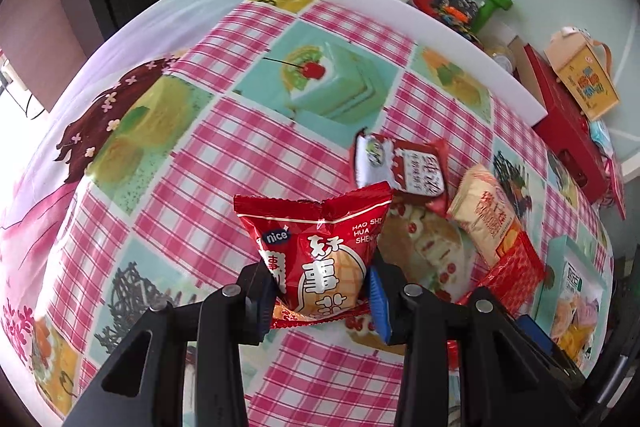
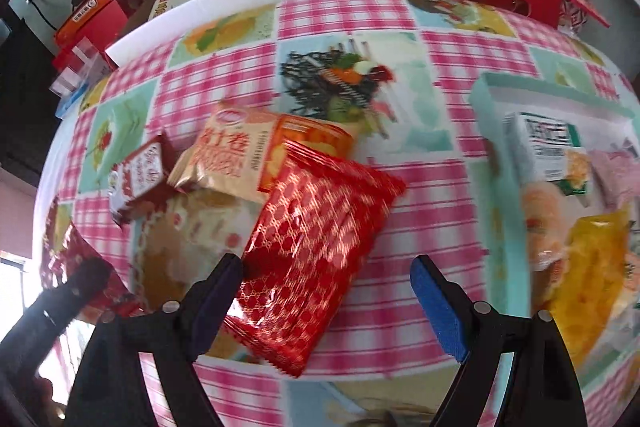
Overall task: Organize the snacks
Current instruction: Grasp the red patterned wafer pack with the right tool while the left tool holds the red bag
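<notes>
Right tongs (image 2: 326, 291) open, straddling red patterned packet (image 2: 316, 255) flat on counter (image 2: 420, 195); packet's long axis runs diagonally, near end between the jaws. Left tongs (image 1: 320, 291) clamped on red biscuit packet (image 1: 316, 251), lifted off the cloth.

Left hand-held gripper (image 1: 322, 287) clamping red snack packet (image 1: 320, 247), checked tablecloth (image 1: 224, 131) below

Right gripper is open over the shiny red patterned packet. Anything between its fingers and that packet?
Nothing visible. The right gripper stands open with the red patterned packet lying between its fingers, top bare. The beige packet is tucked under its far end and may shift when it lifts.
</notes>
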The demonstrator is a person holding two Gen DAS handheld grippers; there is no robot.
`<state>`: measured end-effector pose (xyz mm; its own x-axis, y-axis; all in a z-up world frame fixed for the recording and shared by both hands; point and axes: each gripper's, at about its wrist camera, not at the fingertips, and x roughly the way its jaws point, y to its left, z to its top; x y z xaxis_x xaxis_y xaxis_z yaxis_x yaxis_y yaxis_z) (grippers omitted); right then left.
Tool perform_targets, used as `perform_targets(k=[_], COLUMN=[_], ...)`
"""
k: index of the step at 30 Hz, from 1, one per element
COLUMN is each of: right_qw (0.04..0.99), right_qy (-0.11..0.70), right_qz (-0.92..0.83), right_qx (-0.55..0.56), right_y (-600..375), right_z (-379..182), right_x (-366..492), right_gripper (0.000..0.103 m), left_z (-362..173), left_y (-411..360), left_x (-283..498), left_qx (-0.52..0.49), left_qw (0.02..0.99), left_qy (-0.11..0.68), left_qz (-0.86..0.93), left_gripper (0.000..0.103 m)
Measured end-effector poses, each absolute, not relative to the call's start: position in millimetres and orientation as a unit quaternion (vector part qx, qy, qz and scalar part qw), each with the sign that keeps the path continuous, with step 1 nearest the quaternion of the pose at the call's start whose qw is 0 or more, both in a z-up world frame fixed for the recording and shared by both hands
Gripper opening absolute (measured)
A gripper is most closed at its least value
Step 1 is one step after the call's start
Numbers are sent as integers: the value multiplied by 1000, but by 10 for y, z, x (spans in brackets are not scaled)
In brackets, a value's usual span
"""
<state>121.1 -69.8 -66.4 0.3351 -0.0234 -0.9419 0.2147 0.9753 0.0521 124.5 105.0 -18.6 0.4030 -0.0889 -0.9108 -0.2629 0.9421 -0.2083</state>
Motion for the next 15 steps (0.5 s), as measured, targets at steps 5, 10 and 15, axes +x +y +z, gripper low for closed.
perform_targets(k=[5, 10, 15], right_qw=[812, 811, 816], right_qy=[571, 574, 570], right_qz=[-72, -66, -68], right_qx=[97, 94, 72], right_y=[-843, -693, -599], right_z=[-634, -691, -671], right_x=[1116, 1207, 1245], right_gripper=[88, 84, 64], left_z=[-167, -180, -193], left_y=[955, 911, 893], left_x=[1253, 1275, 1286], left_qx=[-152, -143, -138], left_qw=[824, 824, 825], left_qy=[544, 546, 547], left_qz=[44, 42, 42], left_gripper=[41, 41, 41])
